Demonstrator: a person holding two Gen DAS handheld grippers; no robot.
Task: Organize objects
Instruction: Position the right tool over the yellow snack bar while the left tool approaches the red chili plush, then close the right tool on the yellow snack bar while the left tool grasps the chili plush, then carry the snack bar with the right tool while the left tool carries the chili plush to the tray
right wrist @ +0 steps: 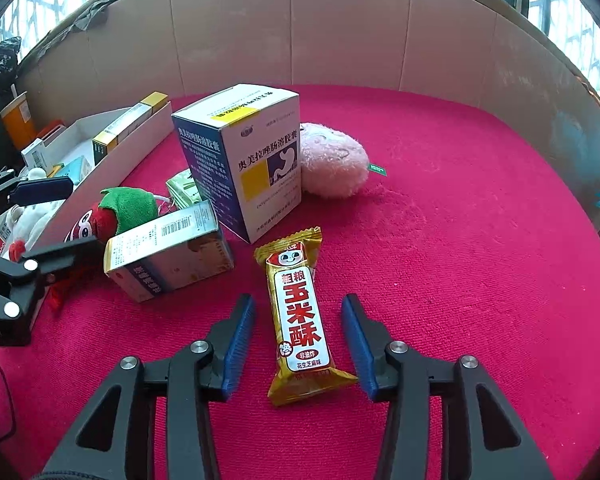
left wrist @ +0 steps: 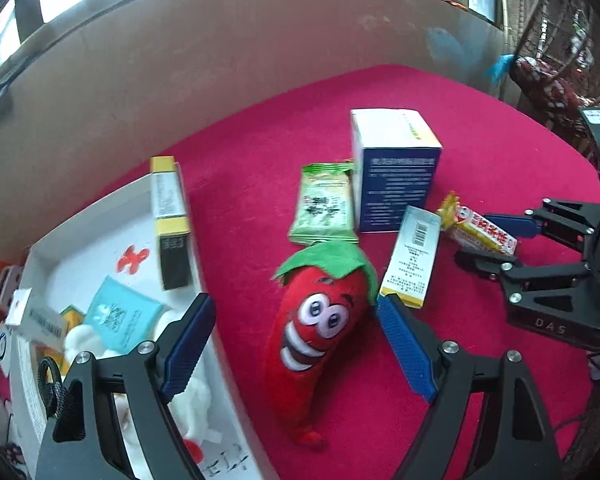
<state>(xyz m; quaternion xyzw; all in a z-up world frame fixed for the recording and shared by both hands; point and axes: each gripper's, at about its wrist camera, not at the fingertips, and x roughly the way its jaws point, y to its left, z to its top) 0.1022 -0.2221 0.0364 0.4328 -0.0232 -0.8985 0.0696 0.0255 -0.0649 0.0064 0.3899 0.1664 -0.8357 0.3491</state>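
A red chili plush (left wrist: 318,340) with a green cap lies on the red cloth between the open fingers of my left gripper (left wrist: 296,310); it also shows in the right wrist view (right wrist: 108,216). A yellow snack bar (right wrist: 300,316) lies between the open fingers of my right gripper (right wrist: 298,306), untouched; it also shows in the left wrist view (left wrist: 478,232), by the right gripper (left wrist: 496,240). A white tray (left wrist: 220,360) at the left holds a yellow-black box (left wrist: 170,220), a teal packet (left wrist: 120,316) and white soft items.
A blue-white medicine box (right wrist: 248,156) stands mid-table, with a green packet (left wrist: 324,204), a flat silver-yellow box (right wrist: 168,252) and a pink plush (right wrist: 332,160) around it. A cardboard wall (right wrist: 300,28) rings the red cloth (right wrist: 460,240). An orange cup (right wrist: 18,120) stands far left.
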